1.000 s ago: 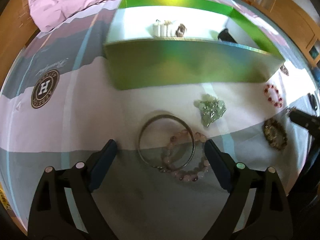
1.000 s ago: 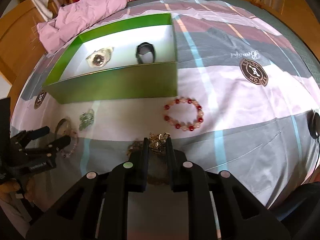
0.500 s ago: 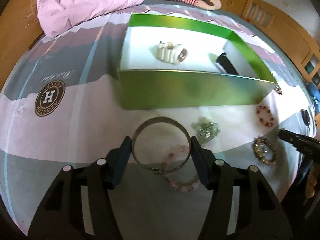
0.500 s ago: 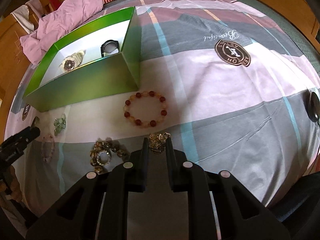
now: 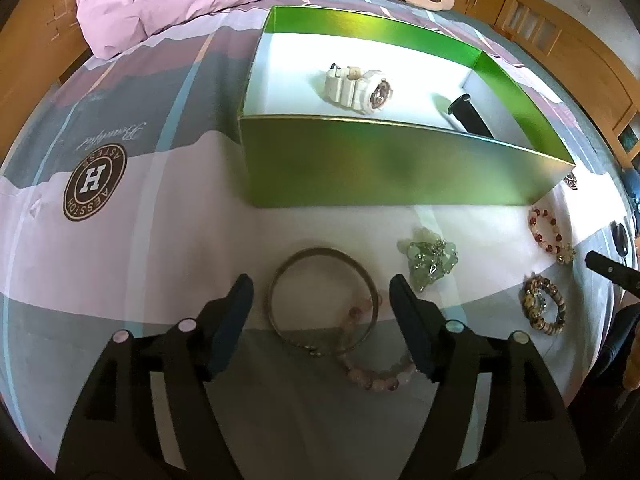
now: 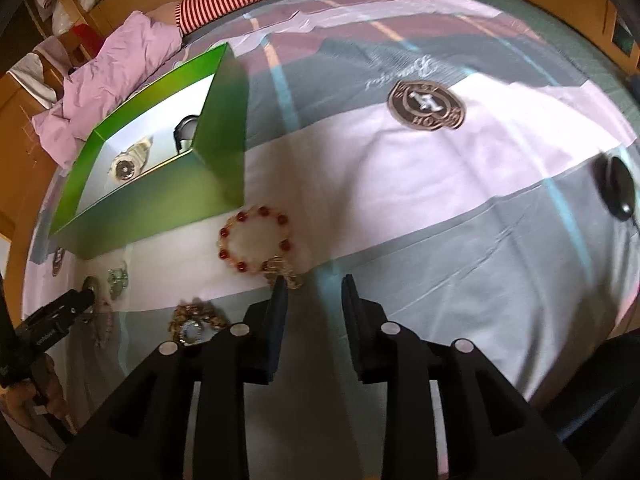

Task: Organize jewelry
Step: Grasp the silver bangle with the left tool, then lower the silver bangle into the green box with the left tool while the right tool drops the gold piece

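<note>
Both my grippers stand wide apart: left gripper [image 5: 322, 294] straddling the metal bangle [image 5: 323, 306], right gripper [image 6: 313, 290] empty beside the red bead bracelet [image 6: 255, 239].

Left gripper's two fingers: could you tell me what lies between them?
In the left wrist view, the metal bangle lies between them, overlapping a pink bead bracelet.

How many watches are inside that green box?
2: a white watch near the middle of the green box, and a black one toward its right end, partly hidden behind the wall.
</note>
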The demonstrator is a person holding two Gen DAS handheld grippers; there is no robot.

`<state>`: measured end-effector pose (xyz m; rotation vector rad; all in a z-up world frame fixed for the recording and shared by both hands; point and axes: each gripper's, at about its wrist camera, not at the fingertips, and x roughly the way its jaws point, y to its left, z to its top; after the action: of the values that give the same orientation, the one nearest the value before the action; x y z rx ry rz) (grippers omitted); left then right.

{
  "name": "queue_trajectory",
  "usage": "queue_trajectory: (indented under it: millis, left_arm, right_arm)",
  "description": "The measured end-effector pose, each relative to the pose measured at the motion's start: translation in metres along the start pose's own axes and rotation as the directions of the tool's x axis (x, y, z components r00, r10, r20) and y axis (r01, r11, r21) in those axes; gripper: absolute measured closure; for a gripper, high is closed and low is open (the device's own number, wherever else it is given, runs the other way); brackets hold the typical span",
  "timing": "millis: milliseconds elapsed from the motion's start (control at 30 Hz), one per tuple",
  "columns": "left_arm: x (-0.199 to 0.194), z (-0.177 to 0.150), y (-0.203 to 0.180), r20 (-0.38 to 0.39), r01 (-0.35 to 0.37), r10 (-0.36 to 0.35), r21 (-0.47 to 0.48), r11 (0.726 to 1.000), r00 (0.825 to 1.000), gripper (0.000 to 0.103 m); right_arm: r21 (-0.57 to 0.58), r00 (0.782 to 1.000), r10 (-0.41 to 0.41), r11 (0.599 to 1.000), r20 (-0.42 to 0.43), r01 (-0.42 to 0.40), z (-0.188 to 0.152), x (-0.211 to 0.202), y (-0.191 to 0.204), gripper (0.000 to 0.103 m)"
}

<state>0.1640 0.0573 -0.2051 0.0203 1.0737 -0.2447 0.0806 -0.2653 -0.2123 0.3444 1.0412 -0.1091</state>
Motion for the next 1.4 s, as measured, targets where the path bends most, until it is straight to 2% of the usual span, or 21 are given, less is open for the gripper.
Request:
queue_trajectory:
  millis: [167, 367, 400, 467, 533, 600, 667, 900, 1133, 1233, 1300, 1400]
  left_arm:
    - [0.004, -0.002, -0.008, -0.014, -0.011, 0.011, 0.03, 0.999, 1.0, 0.02]
    - [0.012, -0.004, -0.01, -0.027, -0.014, 0.015, 0.04, 0.999, 1.0, 0.019]
    - [0.012, -0.003, -0.01, -0.025, -0.012, 0.013, 0.04, 0.999, 1.0, 0.021]
    - [0.012, -0.002, -0.01, -0.018, -0.01, 0.011, 0.038, 0.999, 1.0, 0.03]
    - [0.01, -0.001, -0.01, -0.011, -0.003, 0.004, 0.031, 1.0, 1.0, 0.043]
    - [0.01, 0.0, -0.009, -0.011, 0.003, -0.002, 0.026, 1.0, 1.0, 0.043]
    - [0.01, 0.0, -0.01, -0.009, 0.001, -0.001, 0.03, 1.0, 1.0, 0.043]
    - [0.001, 0.0, -0.009, 0.012, -0.013, 0.013, 0.03, 0.999, 1.0, 0.044]
    - [-0.032, -0.003, -0.008, 0.084, 0.005, -0.007, 0.021, 1.0, 0.996, 0.044]
    - [-0.056, -0.009, -0.01, 0.127, 0.014, -0.014, 0.0, 1.0, 0.992, 0.044]
    - [-0.08, -0.011, -0.013, 0.166, 0.025, -0.021, -0.025, 0.999, 0.986, 0.044]
    - [-0.118, -0.006, -0.021, 0.22, 0.066, -0.058, -0.029, 0.997, 0.974, 0.044]
  right_arm:
    - [-0.061, 1.0, -0.008, 0.998, -0.012, 0.007, -0.004, 0.01, 0.01, 0.057]
    - [-0.123, 1.0, -0.016, 0.992, -0.02, 0.013, -0.005, 0.02, 0.026, 0.056]
    - [-0.128, 1.0, -0.016, 0.992, -0.02, 0.014, -0.005, 0.022, 0.028, 0.056]
    - [-0.147, 1.0, -0.023, 0.989, -0.015, 0.021, -0.004, 0.026, 0.032, 0.056]
    - [-0.163, 0.999, -0.039, 0.986, -0.009, 0.037, -0.004, 0.029, 0.035, 0.059]
    - [-0.179, 0.999, -0.045, 0.983, -0.014, 0.042, -0.005, 0.032, 0.037, 0.079]
    - [-0.182, 0.999, -0.047, 0.982, -0.012, 0.044, -0.005, 0.034, 0.037, 0.087]
    - [-0.188, 0.999, -0.031, 0.982, 0.008, 0.032, -0.008, 0.021, 0.035, 0.088]
    - [-0.204, 1.0, -0.004, 0.979, -0.002, 0.004, -0.016, 0.006, 0.041, 0.088]
    - [-0.247, 0.999, 0.036, 0.968, -0.005, -0.036, -0.023, -0.01, 0.057, 0.088]
    - [-0.266, 0.998, 0.055, 0.963, 0.02, -0.048, -0.02, -0.027, 0.069, 0.088]
    - [-0.295, 0.986, 0.127, 0.951, 0.109, -0.09, -0.001, -0.068, 0.087, 0.088]
